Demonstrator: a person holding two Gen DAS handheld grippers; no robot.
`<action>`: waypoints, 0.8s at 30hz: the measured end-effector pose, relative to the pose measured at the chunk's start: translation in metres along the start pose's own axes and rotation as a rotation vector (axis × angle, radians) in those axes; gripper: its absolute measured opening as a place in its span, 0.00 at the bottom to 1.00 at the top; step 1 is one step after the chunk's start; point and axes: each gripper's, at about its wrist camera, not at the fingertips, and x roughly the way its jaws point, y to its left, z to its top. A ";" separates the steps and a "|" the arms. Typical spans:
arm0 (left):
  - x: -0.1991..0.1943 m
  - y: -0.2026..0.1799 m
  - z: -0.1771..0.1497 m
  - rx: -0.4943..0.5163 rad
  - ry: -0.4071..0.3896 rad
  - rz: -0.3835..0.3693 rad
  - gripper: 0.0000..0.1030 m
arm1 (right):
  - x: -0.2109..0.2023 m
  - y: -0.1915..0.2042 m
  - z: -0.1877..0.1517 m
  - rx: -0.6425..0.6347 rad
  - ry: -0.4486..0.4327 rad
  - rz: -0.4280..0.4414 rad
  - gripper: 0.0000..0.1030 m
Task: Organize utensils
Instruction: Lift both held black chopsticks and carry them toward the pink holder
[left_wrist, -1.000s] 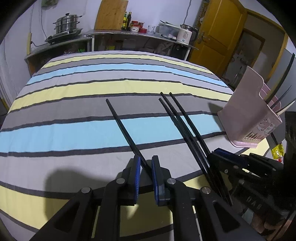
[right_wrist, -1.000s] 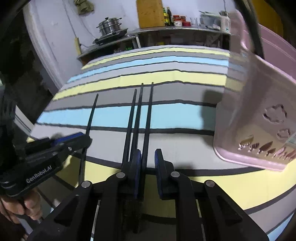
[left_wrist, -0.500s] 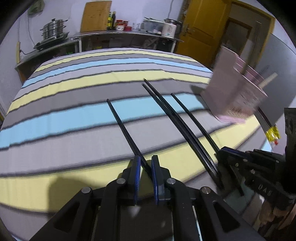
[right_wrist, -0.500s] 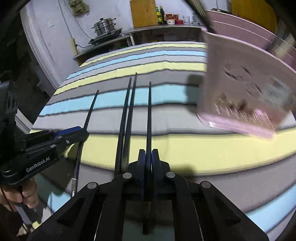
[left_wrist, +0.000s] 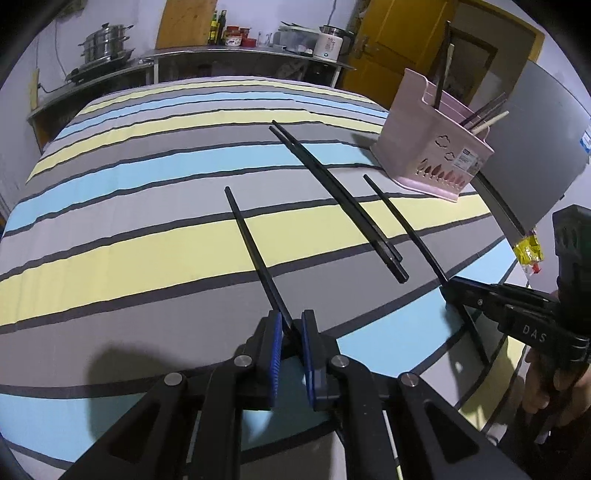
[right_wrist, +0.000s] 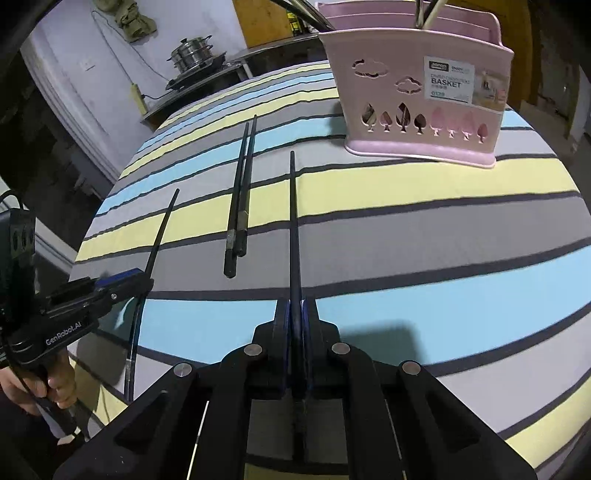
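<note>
My left gripper (left_wrist: 291, 325) is shut on a black chopstick (left_wrist: 251, 247) that points forward over the striped cloth. My right gripper (right_wrist: 294, 314) is shut on another black chopstick (right_wrist: 293, 221), lifted and aimed toward the pink utensil basket (right_wrist: 424, 110). A pair of black chopsticks (right_wrist: 238, 199) lies on the cloth between the two held ones; it also shows in the left wrist view (left_wrist: 336, 188). The basket (left_wrist: 432, 147) stands at the right and holds several chopsticks. The right gripper shows in the left wrist view (left_wrist: 450, 288), the left gripper in the right wrist view (right_wrist: 144, 284).
The striped cloth (left_wrist: 129, 236) covers a table. A counter (left_wrist: 221, 59) with a steamer pot (left_wrist: 105, 44), bottles and a kettle runs along the back wall. A yellow door (left_wrist: 399, 40) is behind the basket. A grey panel (left_wrist: 535, 147) and a yellow packet (left_wrist: 530, 253) lie at the right edge.
The right gripper closed on a chopstick and drew it back out of the group. Both grippers pulled back and rose. The left gripper kept its chopstick.
</note>
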 end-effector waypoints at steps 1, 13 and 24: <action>0.001 0.000 0.002 -0.006 -0.003 0.005 0.10 | 0.000 0.000 0.002 -0.007 -0.004 -0.003 0.12; 0.024 0.009 0.040 -0.066 -0.040 0.074 0.11 | 0.033 0.015 0.048 -0.114 -0.034 -0.038 0.13; 0.035 0.000 0.051 -0.043 -0.059 0.136 0.11 | 0.050 0.019 0.068 -0.139 -0.040 -0.053 0.12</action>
